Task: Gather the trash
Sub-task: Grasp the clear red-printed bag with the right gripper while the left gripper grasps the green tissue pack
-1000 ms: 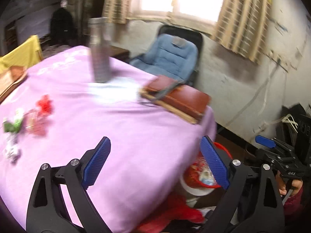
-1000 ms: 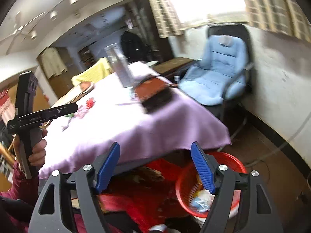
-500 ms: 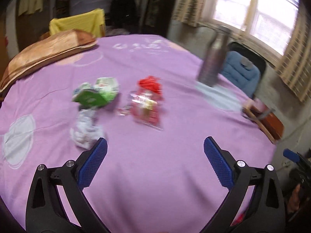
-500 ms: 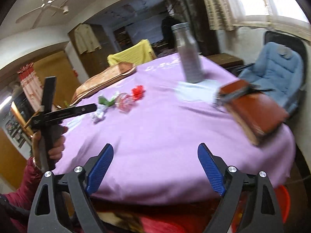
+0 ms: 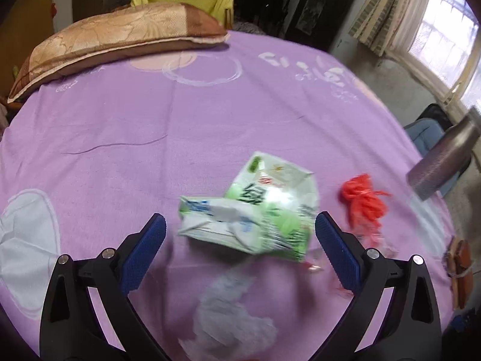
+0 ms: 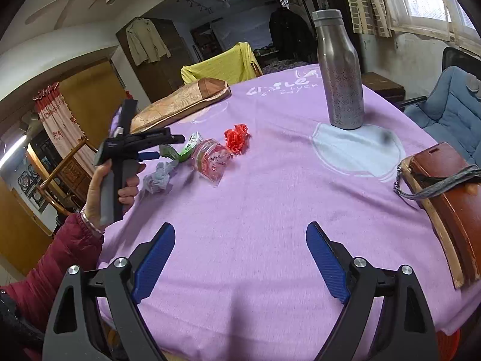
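While both grippers, left gripper and right gripper, gape wide and empty, four trash pieces lie clustered on the purple tablecloth: one green carton, one crumpled tissue, one red net, one clear wrapper.

"LUCK" on purple tablecloth; rest illegible

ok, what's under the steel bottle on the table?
The steel bottle stands upright on a pale blue round patch printed on the purple tablecloth. The patch spreads out past the bottle's base; the part right under the base is covered, and so is the table.
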A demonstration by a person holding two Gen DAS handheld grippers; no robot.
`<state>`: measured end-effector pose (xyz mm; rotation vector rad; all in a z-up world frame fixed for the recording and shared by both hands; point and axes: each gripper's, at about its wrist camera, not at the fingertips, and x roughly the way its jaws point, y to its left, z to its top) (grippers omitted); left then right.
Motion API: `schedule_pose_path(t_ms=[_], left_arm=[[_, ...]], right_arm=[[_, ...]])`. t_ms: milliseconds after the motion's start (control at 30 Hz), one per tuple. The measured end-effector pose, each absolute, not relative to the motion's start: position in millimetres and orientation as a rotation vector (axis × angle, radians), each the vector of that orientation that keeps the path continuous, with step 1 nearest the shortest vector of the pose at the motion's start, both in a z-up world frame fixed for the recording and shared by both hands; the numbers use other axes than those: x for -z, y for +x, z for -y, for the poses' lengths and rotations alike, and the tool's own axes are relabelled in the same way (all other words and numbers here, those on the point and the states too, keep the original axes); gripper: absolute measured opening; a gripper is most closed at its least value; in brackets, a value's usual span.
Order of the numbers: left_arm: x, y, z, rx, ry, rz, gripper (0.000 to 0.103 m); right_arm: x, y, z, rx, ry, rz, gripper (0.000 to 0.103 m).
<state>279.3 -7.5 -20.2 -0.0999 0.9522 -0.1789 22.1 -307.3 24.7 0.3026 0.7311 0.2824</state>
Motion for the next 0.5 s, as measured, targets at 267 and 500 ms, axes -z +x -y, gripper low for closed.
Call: schedule_pose_path(t_ms=[267, 500], left_arm=[[-7.3, 256.1, -70.1, -0.057, -0.062, -0.822, 0.096], [-16.8, 241.2, -53.8, 0.101, -0.112, -0.816, 0.096]], right_arm=[[-23.7, 57.2, 282.2, -0.366, 0.309, -0.766, 0.088], [-20.5, 115.3, 228.1, -0.452, 0.245, -0.826, 0.088]])
